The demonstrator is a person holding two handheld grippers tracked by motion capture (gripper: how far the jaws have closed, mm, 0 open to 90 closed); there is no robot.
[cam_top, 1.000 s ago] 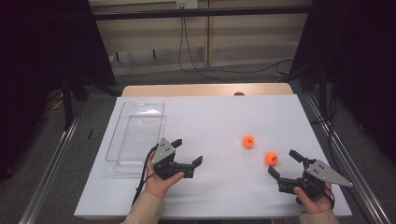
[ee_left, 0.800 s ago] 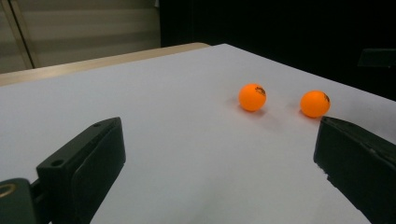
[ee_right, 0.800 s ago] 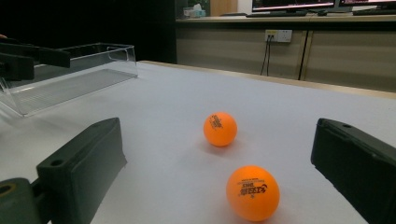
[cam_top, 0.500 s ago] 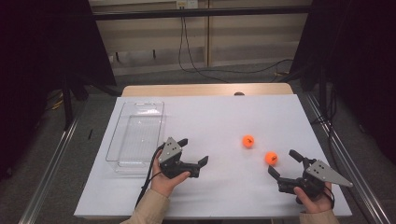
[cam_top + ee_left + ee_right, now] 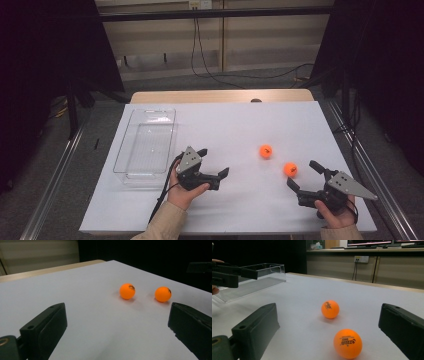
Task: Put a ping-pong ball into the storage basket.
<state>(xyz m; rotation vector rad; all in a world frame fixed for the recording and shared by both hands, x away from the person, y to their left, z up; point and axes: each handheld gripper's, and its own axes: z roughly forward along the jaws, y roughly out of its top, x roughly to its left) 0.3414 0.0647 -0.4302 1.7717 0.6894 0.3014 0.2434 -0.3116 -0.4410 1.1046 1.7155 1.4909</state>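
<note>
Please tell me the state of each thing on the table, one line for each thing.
Left claw: open, holding nothing.
Right claw: open, holding nothing.
Near orange ball: free on the table, just ahead of the right claw.
Far orange ball: free on the table, ungripped.
Clear tray: upright, empty.

This looks like a lab or office test room. A white desk (image 5: 220, 125) stands between black curtains (image 5: 45, 55), with cables (image 5: 210, 60) trailing along a panelled wall. A wall socket (image 5: 360, 259) sits under a counter (image 5: 367, 250) carrying monitors (image 5: 369, 242).
</note>
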